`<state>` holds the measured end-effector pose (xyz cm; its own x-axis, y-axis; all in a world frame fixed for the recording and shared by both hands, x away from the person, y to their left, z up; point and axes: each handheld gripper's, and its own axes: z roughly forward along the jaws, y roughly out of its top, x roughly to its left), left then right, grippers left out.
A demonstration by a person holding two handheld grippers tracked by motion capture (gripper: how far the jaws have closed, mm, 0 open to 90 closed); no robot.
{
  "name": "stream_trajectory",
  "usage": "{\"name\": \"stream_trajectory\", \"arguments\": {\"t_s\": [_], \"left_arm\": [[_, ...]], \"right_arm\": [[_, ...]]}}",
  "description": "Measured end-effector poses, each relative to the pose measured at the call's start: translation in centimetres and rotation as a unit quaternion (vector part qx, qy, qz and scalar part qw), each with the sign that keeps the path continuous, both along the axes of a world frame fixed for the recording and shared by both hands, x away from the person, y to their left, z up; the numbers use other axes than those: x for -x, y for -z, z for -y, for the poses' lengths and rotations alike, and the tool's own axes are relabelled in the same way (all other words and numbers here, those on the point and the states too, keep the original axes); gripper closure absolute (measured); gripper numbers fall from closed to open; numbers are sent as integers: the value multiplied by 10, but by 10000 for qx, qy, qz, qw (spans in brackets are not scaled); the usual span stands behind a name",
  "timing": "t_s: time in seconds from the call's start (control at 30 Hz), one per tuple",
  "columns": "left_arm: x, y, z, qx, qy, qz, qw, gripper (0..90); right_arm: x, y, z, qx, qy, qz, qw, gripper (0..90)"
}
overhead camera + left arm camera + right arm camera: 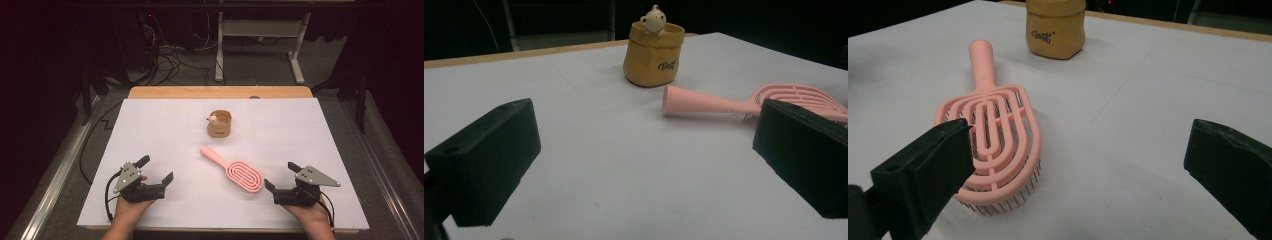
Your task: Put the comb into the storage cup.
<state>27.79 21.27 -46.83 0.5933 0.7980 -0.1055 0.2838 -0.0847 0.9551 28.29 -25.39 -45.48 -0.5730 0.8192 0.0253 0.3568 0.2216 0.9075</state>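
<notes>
One pink brush (234, 169) lies flat mid-table, between the grippers but nearer the right one; its head is partly cut off behind a jaw in the left gripper view. One yellow pot (219, 124) sits behind it, its little figure (653, 20) too small to make out properly. Left gripper (158, 169) and right gripper (282, 175) both gape wide, holding nothing.

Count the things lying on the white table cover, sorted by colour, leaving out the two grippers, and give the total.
Pink: 1, the pink hairbrush, lying flat with its bristles down.
Yellow-brown: 1, the sack-shaped pot with a small cream figure peeking over its rim.
Total: 2
</notes>
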Motion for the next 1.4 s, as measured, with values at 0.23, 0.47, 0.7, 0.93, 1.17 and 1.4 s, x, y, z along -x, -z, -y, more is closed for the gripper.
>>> {"name": "stream_trajectory", "arguments": {"t_s": [0.23,0.47,0.7,0.93,1.17,1.4], "left_arm": [[1,-2,-1,-16,49,80,10000,0],[0,-2,0,20,123,87,9999,0],[-2,-2,2,-12,145,99,9998,0],[0,-3,0,23,107,103,9999,0],[-1,-3,0,28,104,103,9999,0],[-1,-3,0,16,123,110,9999,0]], "right_arm": [[-2,2,-4,302,-77,-243,9992,1],[-7,9,-8,629,-195,-694,9954,1],[-7,11,-12,698,-419,-880,9928,1],[-5,13,-10,774,-593,-1082,9893,1],[-6,15,-12,931,-734,-1221,9854,1],[-8,14,-22,1125,-907,-1307,9808,1]]}}
